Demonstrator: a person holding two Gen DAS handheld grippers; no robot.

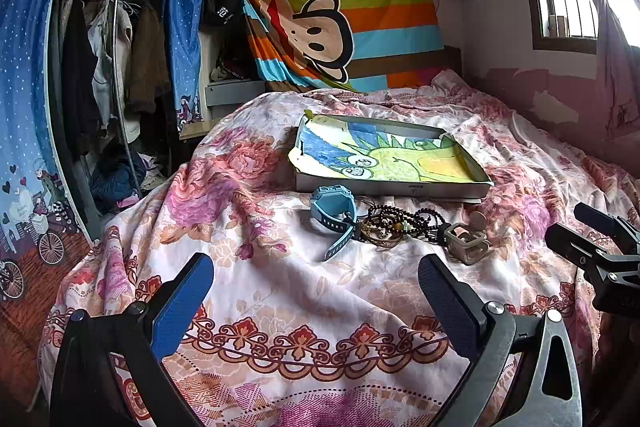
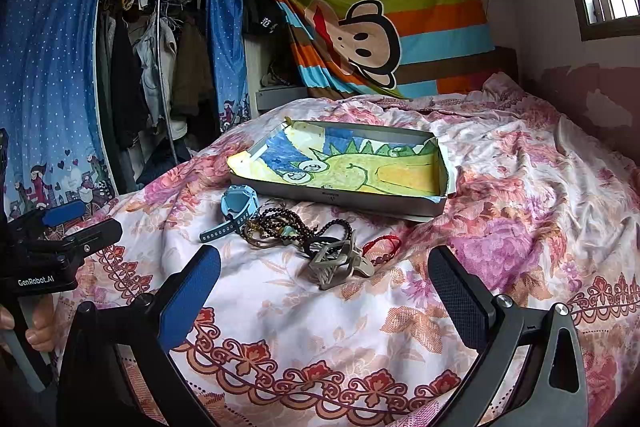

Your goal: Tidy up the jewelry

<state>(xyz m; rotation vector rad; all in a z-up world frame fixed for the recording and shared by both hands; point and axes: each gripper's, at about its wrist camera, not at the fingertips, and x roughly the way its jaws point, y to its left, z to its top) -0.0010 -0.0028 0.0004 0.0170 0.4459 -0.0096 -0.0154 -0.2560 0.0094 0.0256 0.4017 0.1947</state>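
Note:
A pile of jewelry lies on the floral bedspread in front of a shallow grey box (image 1: 392,190) (image 2: 360,201) lined with a crayon drawing. From left to right it holds a blue watch (image 1: 332,211) (image 2: 236,205), dark bead bracelets (image 1: 400,223) (image 2: 288,223) tangled with thin bangles, and a beige claw clip (image 1: 466,241) (image 2: 336,263). A red string bracelet (image 2: 384,247) shows beside the clip. My left gripper (image 1: 316,287) is open, short of the watch. My right gripper (image 2: 326,283) is open too, just short of the clip. Nothing is between either pair of fingers.
The quilt (image 1: 280,307) is rumpled and drops off at its near edge. An open wardrobe (image 1: 112,67) with hanging clothes stands to the left. A striped monkey sheet (image 1: 340,23) hangs behind the bed. A hand (image 2: 38,331) holds the left gripper's handle.

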